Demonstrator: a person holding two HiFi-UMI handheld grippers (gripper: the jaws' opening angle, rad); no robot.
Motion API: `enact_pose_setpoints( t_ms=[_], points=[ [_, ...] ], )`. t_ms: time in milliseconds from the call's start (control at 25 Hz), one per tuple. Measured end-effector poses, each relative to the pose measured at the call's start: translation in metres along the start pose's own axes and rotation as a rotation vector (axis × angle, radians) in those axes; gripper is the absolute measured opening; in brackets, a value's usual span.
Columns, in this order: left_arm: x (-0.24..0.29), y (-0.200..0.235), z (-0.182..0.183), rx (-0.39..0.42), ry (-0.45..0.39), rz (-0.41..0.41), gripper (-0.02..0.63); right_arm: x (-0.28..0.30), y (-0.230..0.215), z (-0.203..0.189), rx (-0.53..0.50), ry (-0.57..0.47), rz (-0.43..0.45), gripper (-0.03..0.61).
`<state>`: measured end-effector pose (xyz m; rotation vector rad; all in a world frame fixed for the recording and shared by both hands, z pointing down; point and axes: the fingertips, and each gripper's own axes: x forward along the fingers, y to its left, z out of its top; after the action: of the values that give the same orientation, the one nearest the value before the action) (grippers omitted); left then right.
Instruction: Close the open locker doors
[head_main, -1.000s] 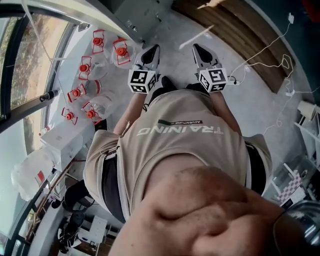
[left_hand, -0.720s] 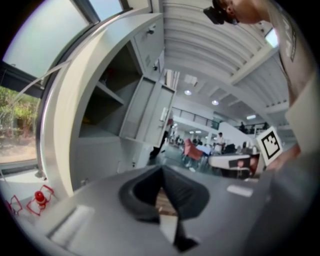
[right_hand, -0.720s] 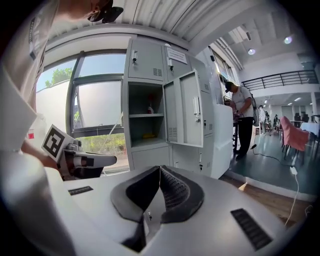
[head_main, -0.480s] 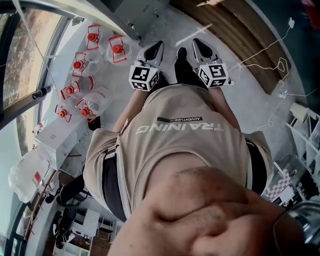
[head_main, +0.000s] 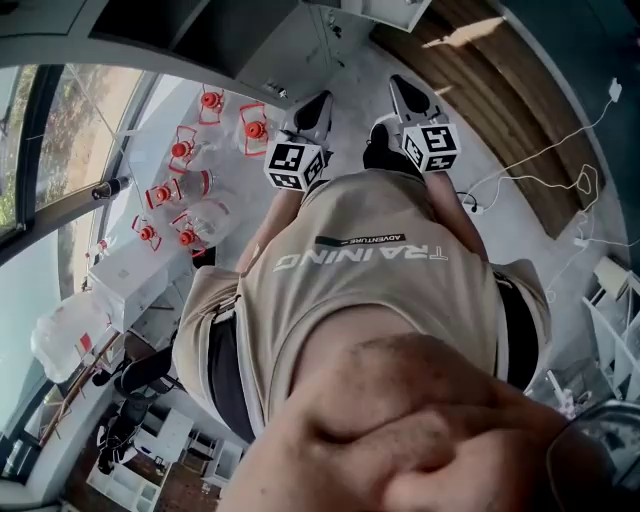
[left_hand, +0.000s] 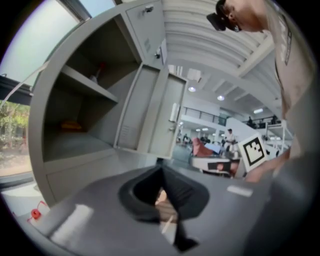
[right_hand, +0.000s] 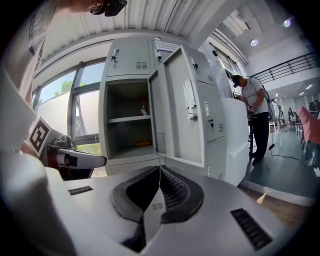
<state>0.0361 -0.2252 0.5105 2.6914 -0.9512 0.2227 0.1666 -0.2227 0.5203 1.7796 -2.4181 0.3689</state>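
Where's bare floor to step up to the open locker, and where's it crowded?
Bare grey floor runs ahead between the water jugs and the wooden strip. Crowded at left by the jugs; cables trail at right.

My shirt (head_main: 360, 290) reads "TRAINING" in white letters, upside down here, beside a smaller "ADVENTURE" label.

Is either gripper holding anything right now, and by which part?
Nothing. The left gripper and the right gripper are both shut and empty; the open locker door is untouched.
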Motion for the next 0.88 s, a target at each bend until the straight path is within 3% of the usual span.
enact_pose_setpoints(
  t_ms=[320,600,880],
  points=[
    [0.105,0.004,0.033,0.009,-0.017,0.039,0.0,0.043,-0.101,0.014,-0.085,0.035,0.056,0.015],
    [0.156,0.02,0.042,-0.041,-0.026,0.107,0.0,0.074,-0.14,0.02,-0.089,0.036,0.139,0.015],
    [0.162,0.027,0.037,-0.045,0.005,0.117,0.0,0.088,-0.15,0.03,-0.083,0.018,0.15,0.015]
  ],
)
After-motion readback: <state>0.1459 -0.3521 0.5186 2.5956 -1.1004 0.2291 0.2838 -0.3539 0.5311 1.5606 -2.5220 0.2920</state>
